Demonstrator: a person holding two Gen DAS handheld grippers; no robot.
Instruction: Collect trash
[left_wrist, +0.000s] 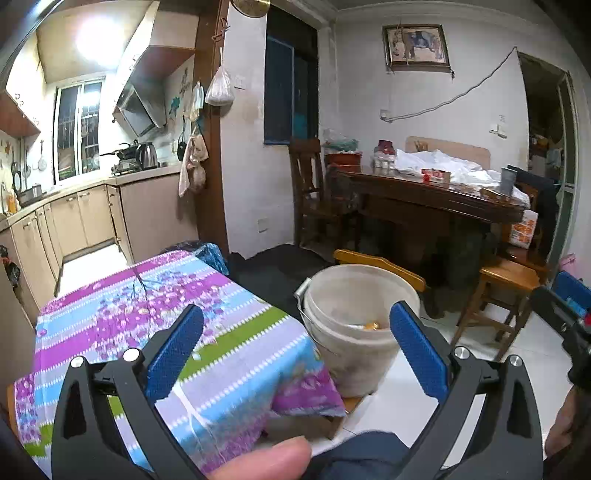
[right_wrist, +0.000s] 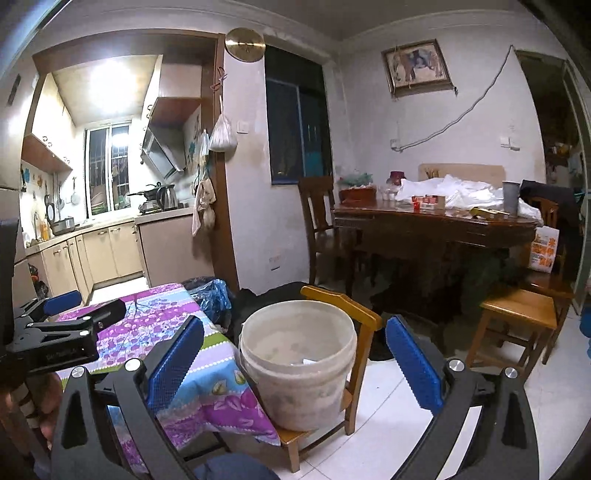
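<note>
A dirty white plastic bucket (left_wrist: 351, 365) stands on a small wooden chair just past the corner of a table with a purple, blue and green flowered cloth (left_wrist: 147, 314). Inside the bucket lie an orange-yellow scrap (left_wrist: 370, 326) and, in the right wrist view, a white scrap (right_wrist: 308, 362). My left gripper (left_wrist: 297, 310) is open above the table corner with nothing between its blue pads. My right gripper (right_wrist: 295, 321) is open too and points at the bucket (right_wrist: 299, 395), nothing held. The left gripper (right_wrist: 101, 301) also shows over the cloth (right_wrist: 166, 317).
A dark wooden dining table (left_wrist: 424, 199) with white bags and boxes stands at the back right, with chairs around it. A light wooden stool (left_wrist: 506, 280) is right of the bucket. Blue and black bags (right_wrist: 210, 295) sit behind the clothed table. The kitchen counter (left_wrist: 92, 184) is far left.
</note>
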